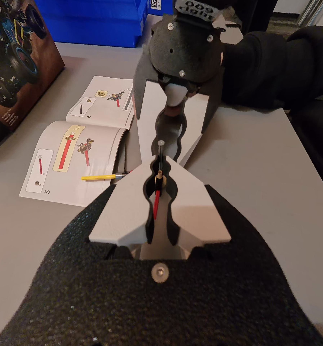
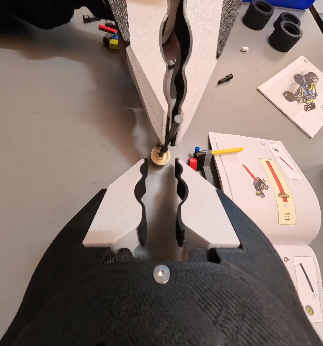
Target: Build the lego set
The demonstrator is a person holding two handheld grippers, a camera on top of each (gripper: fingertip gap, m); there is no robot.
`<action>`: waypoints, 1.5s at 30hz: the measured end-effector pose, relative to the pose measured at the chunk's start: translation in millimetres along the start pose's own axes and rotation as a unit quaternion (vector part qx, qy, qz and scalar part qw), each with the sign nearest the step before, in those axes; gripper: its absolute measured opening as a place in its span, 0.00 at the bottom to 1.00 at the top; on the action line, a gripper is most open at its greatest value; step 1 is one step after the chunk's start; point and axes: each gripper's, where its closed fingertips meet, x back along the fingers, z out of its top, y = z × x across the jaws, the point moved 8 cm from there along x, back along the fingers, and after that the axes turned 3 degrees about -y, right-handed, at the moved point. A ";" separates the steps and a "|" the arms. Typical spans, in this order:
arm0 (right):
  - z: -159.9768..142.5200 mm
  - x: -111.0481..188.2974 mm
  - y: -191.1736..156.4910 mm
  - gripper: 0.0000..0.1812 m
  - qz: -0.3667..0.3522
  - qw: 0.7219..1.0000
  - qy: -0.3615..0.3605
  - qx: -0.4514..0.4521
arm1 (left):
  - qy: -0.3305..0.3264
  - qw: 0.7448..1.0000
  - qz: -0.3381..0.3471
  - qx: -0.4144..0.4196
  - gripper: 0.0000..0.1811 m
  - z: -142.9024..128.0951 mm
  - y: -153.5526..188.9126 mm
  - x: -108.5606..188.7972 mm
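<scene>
Between our two grippers, at 12 o'clock of right gripper (image 2: 160, 162), tan gear (image 2: 160, 155) sits on black axle (image 2: 173, 131). Left gripper (image 1: 159, 164) pinches axle; red axle (image 1: 156, 204) hangs beneath. Right gripper spread, holding nothing. Risk: we judge off-centre closing on gear tilts axle, gear slides off. Manual (image 2: 265, 187) at 3 o'clock.

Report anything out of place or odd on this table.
Nothing looks damaged or spilled. Loose parts lie scattered: a black pin, a small white piece and three tyres. The left tool is shut on a black axle.
</scene>
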 end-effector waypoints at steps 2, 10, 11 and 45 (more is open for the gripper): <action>1.3 9.6 3.3 0.14 0.000 1.000 0.026 -0.011 | 0.001 1.000 0.001 -0.001 0.01 -0.2 0.1 0.0; 9.1 23.3 6.5 0.10 0.002 0.995 0.095 -0.019 | 0.014 1.000 0.005 0.000 0.01 -2.4 -1.0 1.9; 12.6 27.7 6.7 0.09 0.005 0.993 0.119 -0.023 | 0.014 1.000 0.005 -0.001 0.01 -2.5 -0.9 2.1; 24.2 21.2 16.5 0.01 0.000 0.980 0.182 -0.084 | -0.102 0.990 0.090 -0.039 0.10 -22.6 -0.3 3.9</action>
